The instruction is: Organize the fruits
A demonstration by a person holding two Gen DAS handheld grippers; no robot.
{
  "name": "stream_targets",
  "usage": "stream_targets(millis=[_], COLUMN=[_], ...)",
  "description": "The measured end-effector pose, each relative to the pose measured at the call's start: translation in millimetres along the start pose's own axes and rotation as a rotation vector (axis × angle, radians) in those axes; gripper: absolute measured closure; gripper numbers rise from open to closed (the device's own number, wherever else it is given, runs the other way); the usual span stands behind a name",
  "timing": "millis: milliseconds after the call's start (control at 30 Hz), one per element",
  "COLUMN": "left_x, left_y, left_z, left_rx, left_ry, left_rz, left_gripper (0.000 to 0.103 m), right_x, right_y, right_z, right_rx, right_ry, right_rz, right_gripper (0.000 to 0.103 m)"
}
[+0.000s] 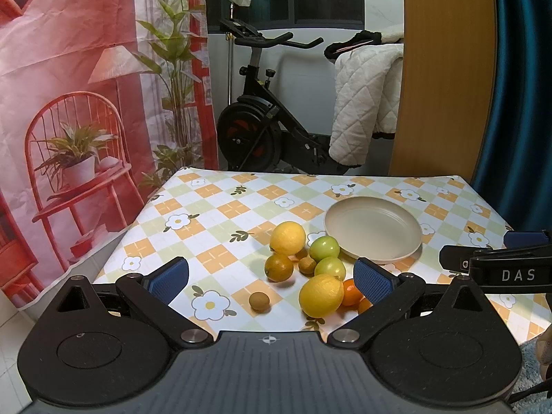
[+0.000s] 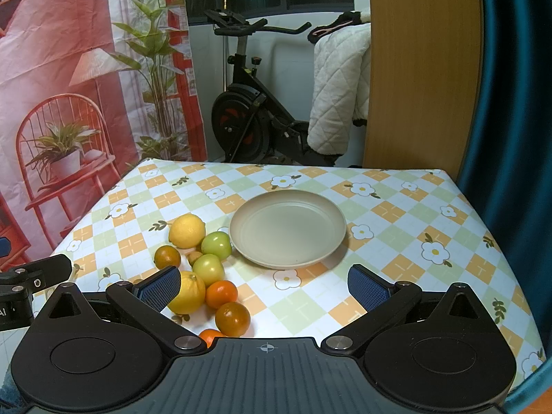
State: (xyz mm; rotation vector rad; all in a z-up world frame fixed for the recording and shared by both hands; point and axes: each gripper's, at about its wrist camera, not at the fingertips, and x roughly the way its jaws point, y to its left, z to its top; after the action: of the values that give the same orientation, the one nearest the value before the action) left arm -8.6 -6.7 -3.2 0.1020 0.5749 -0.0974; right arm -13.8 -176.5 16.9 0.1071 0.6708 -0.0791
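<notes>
Where fruit clusters: two lemons [image 2: 187,231], two green apples [image 2: 216,245]

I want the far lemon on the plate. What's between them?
In the right wrist view, a green fruit sits between the far lemon and the plate, close against the rim.

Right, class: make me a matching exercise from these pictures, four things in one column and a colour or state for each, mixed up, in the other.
Things:
1. plate
2. left gripper
3. fruit nearest the plate
4. tablecloth

Colour or state:
A. green
B. checked, with flowers
C. holds nothing
D. open, above the table

Pairs: 1-C, 2-D, 3-A, 4-B
</notes>
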Motion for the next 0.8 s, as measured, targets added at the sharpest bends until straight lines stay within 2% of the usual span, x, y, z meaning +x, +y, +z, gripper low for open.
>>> stream_targets(millis=[233, 367, 567, 800], left_x=[3, 9, 20, 38], left_y=[8, 19, 41, 58], left_z=[2, 5, 8, 12], left_rx=[-0.021, -0.058, -0.121, -0.126], left_ry=[0.019, 0.032, 0.015, 0.011], left_rz=[-0.008, 0.005, 0.012, 0.024], left_gripper=[0.000, 0.000, 0.001, 0.011], right_x=[1, 0, 21, 54], right_y=[2, 11, -3, -13], right_z=[2, 2, 3, 3], right_rx=[0.002, -0.010, -0.004, -0.019], right_ry=[-0.002, -0.013, -0.008, 0.009], right_rz=[0.004, 0.040, 0.085, 0.126], right_gripper=[0.000, 0.000, 0.000, 0.006])
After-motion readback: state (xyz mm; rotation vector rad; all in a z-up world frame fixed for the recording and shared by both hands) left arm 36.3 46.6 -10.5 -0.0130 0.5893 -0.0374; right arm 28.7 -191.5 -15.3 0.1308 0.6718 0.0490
